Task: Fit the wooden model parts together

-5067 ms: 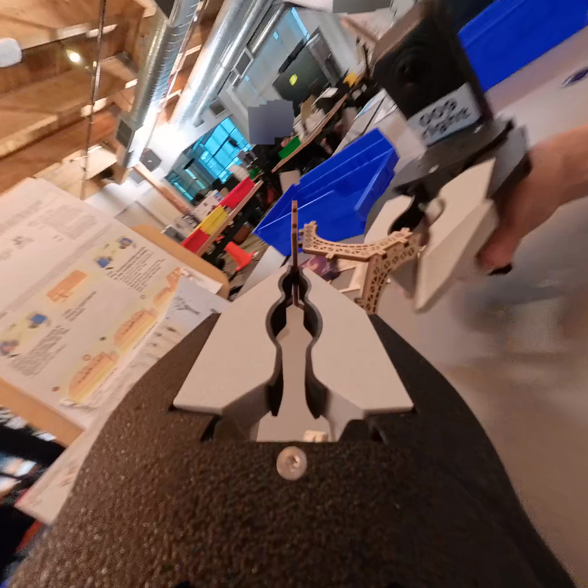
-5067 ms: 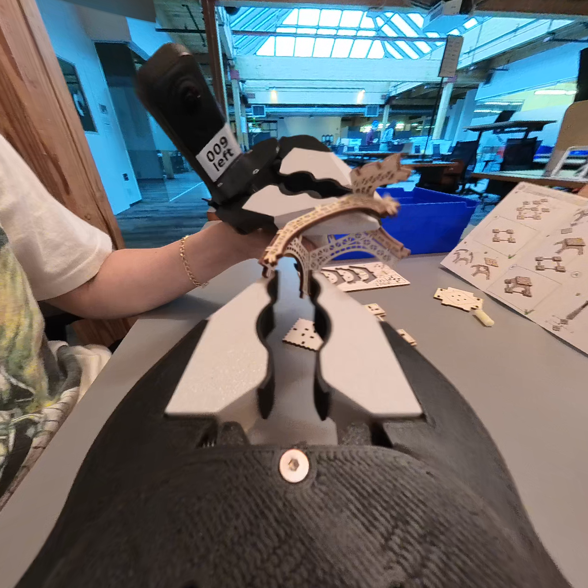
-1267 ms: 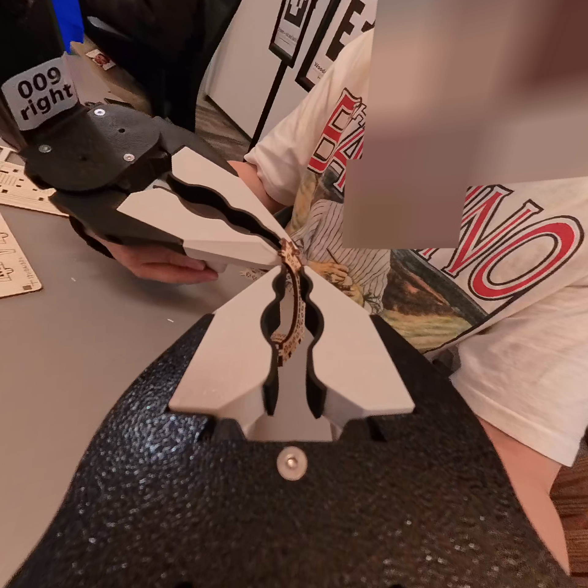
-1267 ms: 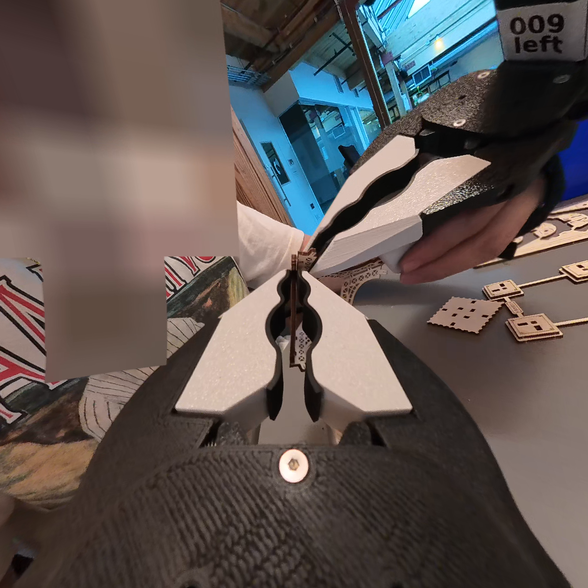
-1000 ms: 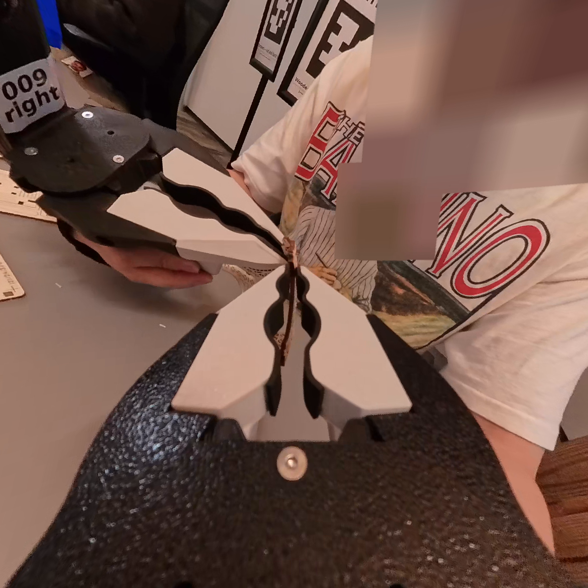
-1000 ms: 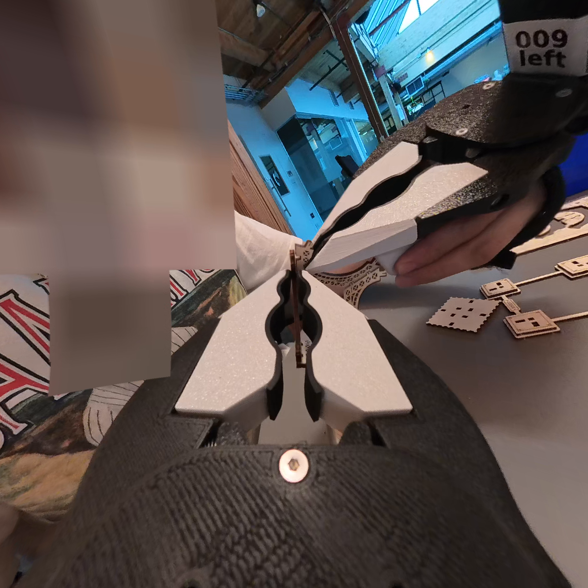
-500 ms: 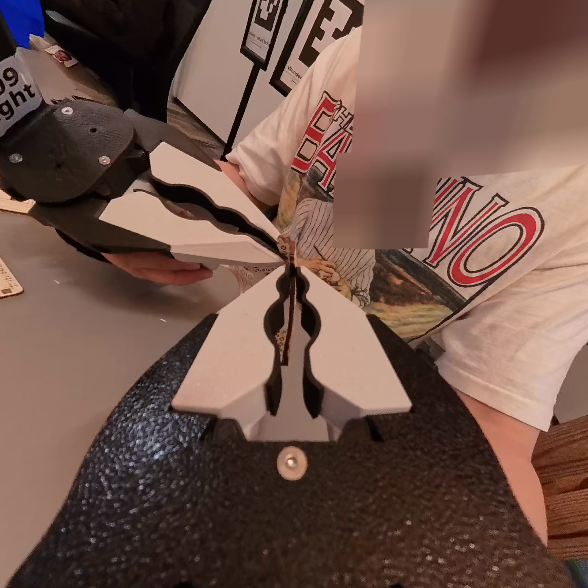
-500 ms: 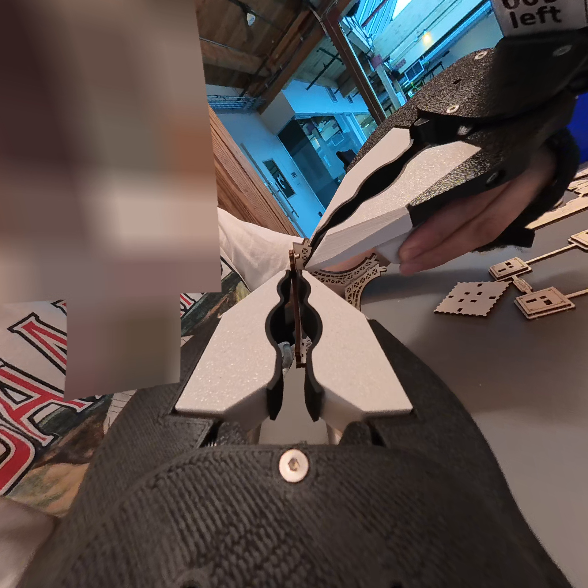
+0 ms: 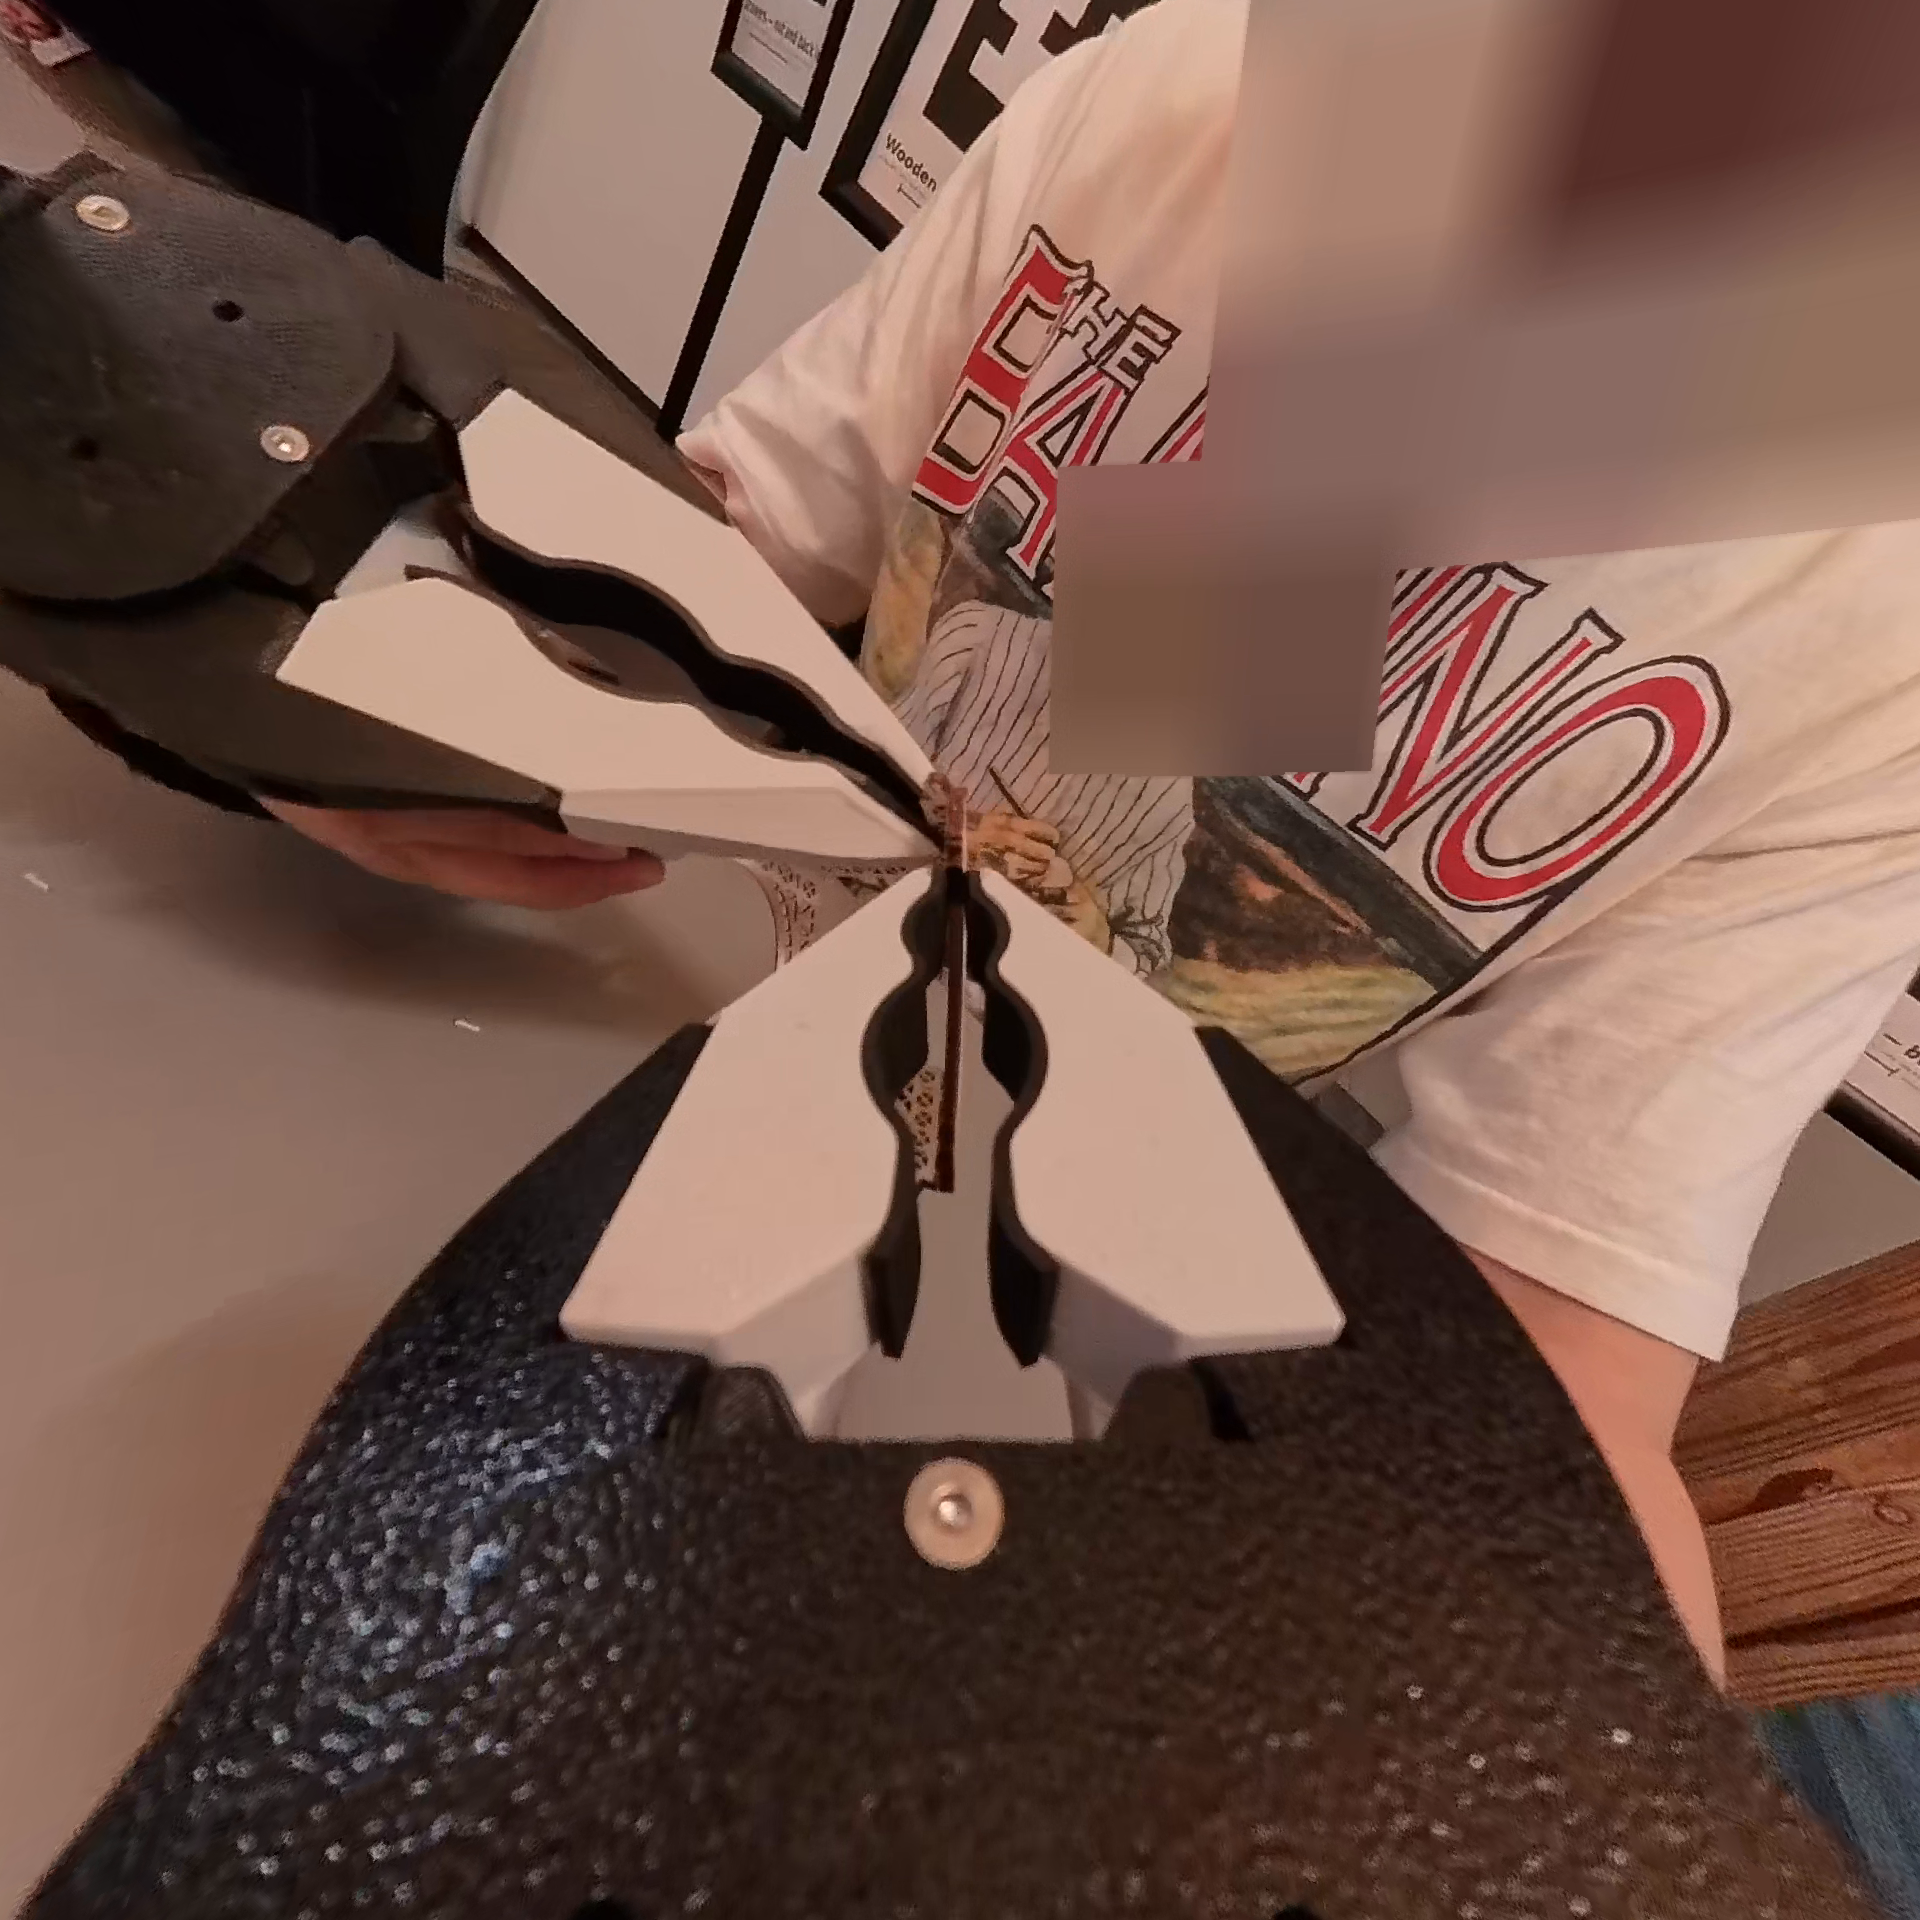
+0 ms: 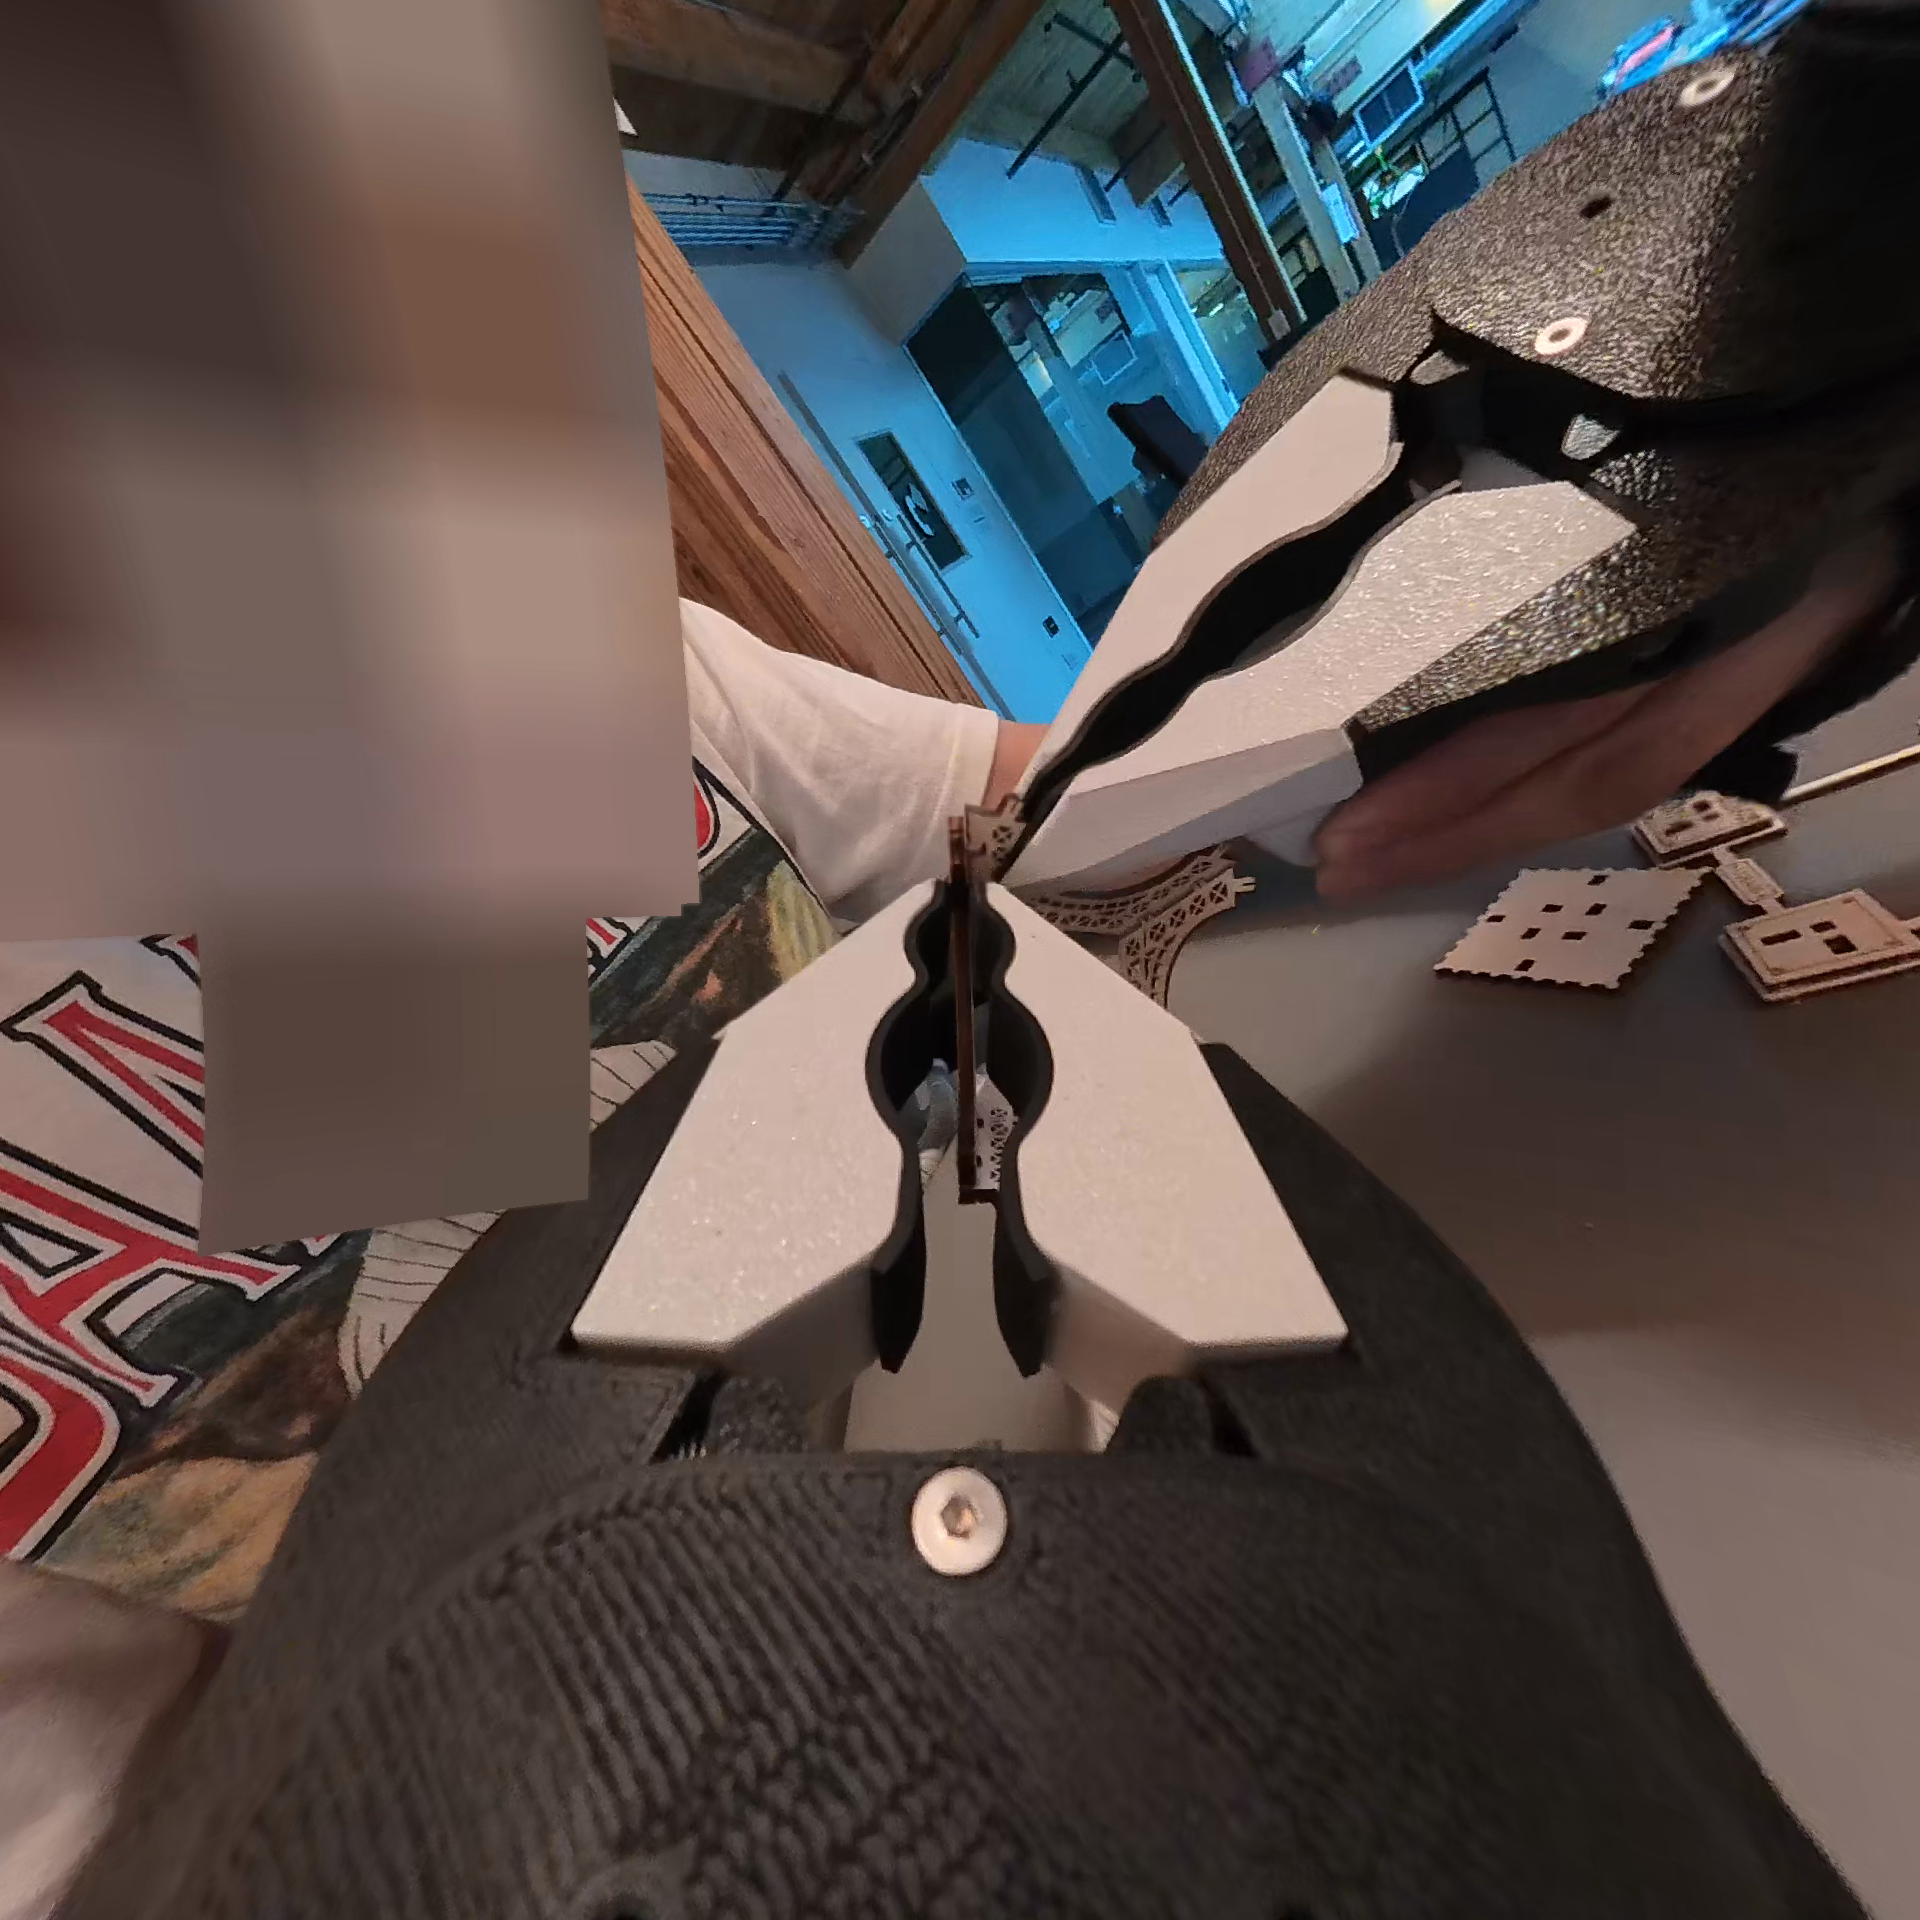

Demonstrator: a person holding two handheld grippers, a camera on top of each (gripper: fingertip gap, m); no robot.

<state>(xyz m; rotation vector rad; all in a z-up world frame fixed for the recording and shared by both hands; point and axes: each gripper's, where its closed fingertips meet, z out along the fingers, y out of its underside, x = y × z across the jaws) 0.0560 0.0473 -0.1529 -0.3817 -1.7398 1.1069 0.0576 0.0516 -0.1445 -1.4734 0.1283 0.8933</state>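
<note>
My left gripper (image 9: 951,881) is shut on a thin wooden lattice part (image 9: 948,1049), seen edge-on between its fingers. My right gripper (image 10: 966,885) is shut on a second wooden lattice part (image 10: 972,1060), also edge-on. The two grippers meet tip to tip above the grey table (image 9: 208,1039), and the parts touch at their top ends (image 10: 985,826). The right gripper (image 9: 925,821) shows at upper left in the left wrist view. The left gripper (image 10: 1016,808) shows at upper right in the right wrist view, with an arched lattice leg (image 10: 1174,920) below it.
Loose wooden pieces lie on the table at the right of the right wrist view: a square plate with slots (image 10: 1558,925) and small stacked squares (image 10: 1818,948). A person in a white printed shirt (image 9: 1507,935) sits close behind both grippers. Both grippers' tips are close together, under 4 cm apart.
Five seconds ago both grippers faced the room. They now point toward the person. Over the last second they stayed shut, tip to tip, and the other gripper looms slightly closer in each view.
</note>
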